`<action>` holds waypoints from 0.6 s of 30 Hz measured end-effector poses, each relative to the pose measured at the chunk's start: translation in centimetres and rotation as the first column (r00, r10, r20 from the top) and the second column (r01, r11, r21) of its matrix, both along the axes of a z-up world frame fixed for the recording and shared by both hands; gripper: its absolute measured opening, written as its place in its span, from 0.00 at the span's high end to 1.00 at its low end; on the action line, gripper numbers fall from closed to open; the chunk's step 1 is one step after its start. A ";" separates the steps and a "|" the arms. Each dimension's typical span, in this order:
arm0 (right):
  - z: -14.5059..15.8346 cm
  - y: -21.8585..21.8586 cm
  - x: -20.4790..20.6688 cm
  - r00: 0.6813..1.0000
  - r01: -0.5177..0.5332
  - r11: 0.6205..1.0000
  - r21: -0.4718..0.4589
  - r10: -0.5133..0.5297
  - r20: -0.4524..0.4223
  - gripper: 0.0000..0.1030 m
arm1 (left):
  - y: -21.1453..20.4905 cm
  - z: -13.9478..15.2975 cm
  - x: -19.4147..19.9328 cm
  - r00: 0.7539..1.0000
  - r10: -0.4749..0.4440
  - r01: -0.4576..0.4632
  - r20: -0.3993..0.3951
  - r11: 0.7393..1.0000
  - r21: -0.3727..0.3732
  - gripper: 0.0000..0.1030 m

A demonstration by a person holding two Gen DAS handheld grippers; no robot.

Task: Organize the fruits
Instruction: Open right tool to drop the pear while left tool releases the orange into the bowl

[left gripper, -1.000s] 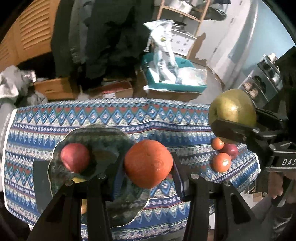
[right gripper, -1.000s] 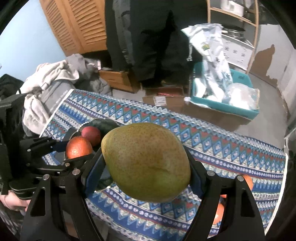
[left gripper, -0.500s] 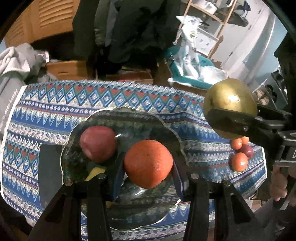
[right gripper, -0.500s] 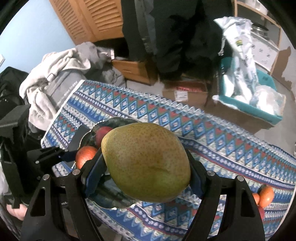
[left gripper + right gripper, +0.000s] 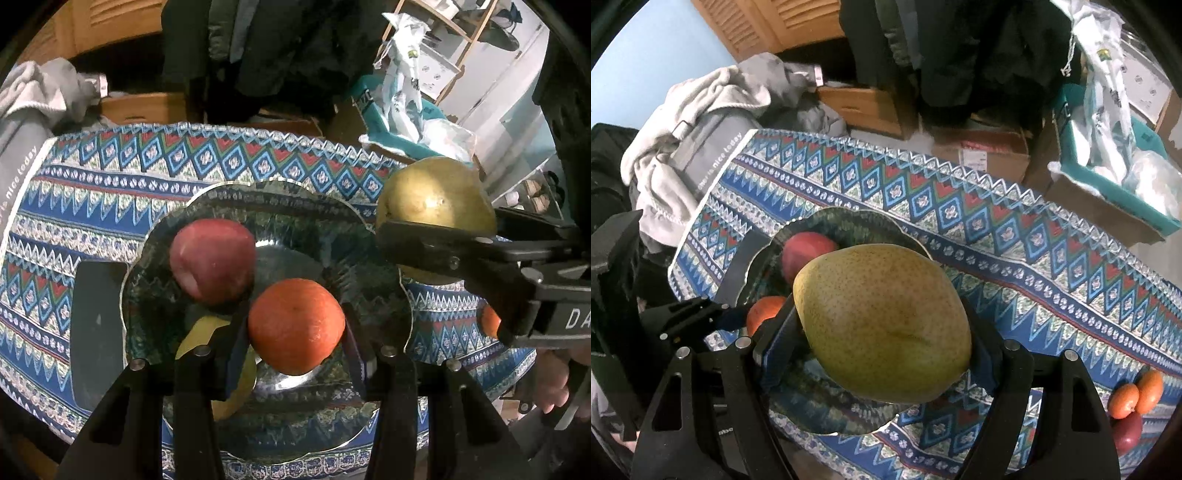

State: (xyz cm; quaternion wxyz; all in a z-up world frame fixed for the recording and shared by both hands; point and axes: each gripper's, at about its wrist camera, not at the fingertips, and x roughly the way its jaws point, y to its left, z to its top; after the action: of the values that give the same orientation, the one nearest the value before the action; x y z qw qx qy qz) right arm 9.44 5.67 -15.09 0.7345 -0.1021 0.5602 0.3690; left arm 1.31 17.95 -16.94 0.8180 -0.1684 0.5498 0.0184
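In the left wrist view, an orange (image 5: 296,325) is seen clamped in the left claw (image 5: 295,345), held just above a dark patterned plate (image 5: 376,251) on the cloth-covered bench (image 5: 110,192); a red apple (image 5: 212,258) already lies on the plate's far left side, and a yellow fruit (image 5: 207,332) is partly hidden behind the claw's left finger. At the right, a pear (image 5: 436,195) is carried by the right claw (image 5: 443,254) over the plate's right rim. A collision is risked if both claws are lowered together, and the orange could be rolled against the apple or off the shallow plate if it is let go too high. In the right wrist view, the pear (image 5: 882,332) is shown gripped between the pads of the right claw (image 5: 886,354), above the near right part of the plate (image 5: 849,218), with the apple (image 5: 807,247) beyond it and the orange (image 5: 762,314) to the left. Loose fruits (image 5: 1134,402) are left at the bench's near right edge, where a knock could send them to the floor. The pear, held across its width, could be tipped out if the grip is eased unevenly.
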 end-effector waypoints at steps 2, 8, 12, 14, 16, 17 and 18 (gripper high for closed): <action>-0.6 0.2 0.0 1.000 -0.004 1.000 -0.007 0.004 -0.012 0.22 | 0.1 -0.5 0.0 1.000 0.002 -0.002 -0.013 1.000 -0.011 0.54; -3.0 0.6 0.0 0.998 -0.021 0.999 -0.035 0.019 -0.055 0.22 | 0.0 -1.9 0.3 0.999 0.010 -0.012 -0.051 0.999 -0.036 0.54; -4.5 0.8 -0.3 0.997 -0.030 0.998 -0.058 0.025 -0.079 0.22 | 0.0 -2.9 0.4 0.997 0.018 -0.021 -0.079 0.999 -0.045 0.54; -5.2 0.9 -0.4 0.995 -0.035 0.997 -0.067 0.029 -0.090 0.22 | 0.0 -3.3 0.4 0.996 0.018 -0.023 -0.092 0.998 -0.050 0.54; -5.7 1.1 -0.5 0.995 -0.038 0.997 -0.071 0.031 -0.099 0.22 | -0.1 -3.7 0.4 0.995 0.015 -0.020 -0.102 0.999 -0.049 0.54; -5.8 1.1 -0.5 0.994 -0.040 0.997 -0.071 0.032 -0.103 0.22 | -0.1 -3.8 0.4 0.994 0.013 -0.018 -0.107 0.999 -0.045 0.54; -5.9 1.1 -0.5 0.994 -0.041 0.997 -0.070 0.034 -0.106 0.22 | -0.2 -4.0 0.4 0.994 0.011 -0.016 -0.110 0.999 -0.044 0.54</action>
State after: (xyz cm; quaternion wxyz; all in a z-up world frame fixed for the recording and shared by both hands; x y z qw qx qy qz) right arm 8.97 6.81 -21.01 0.6928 -0.1194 0.6090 0.3672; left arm 1.67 17.76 -20.93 0.7824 -0.1888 0.5931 0.0208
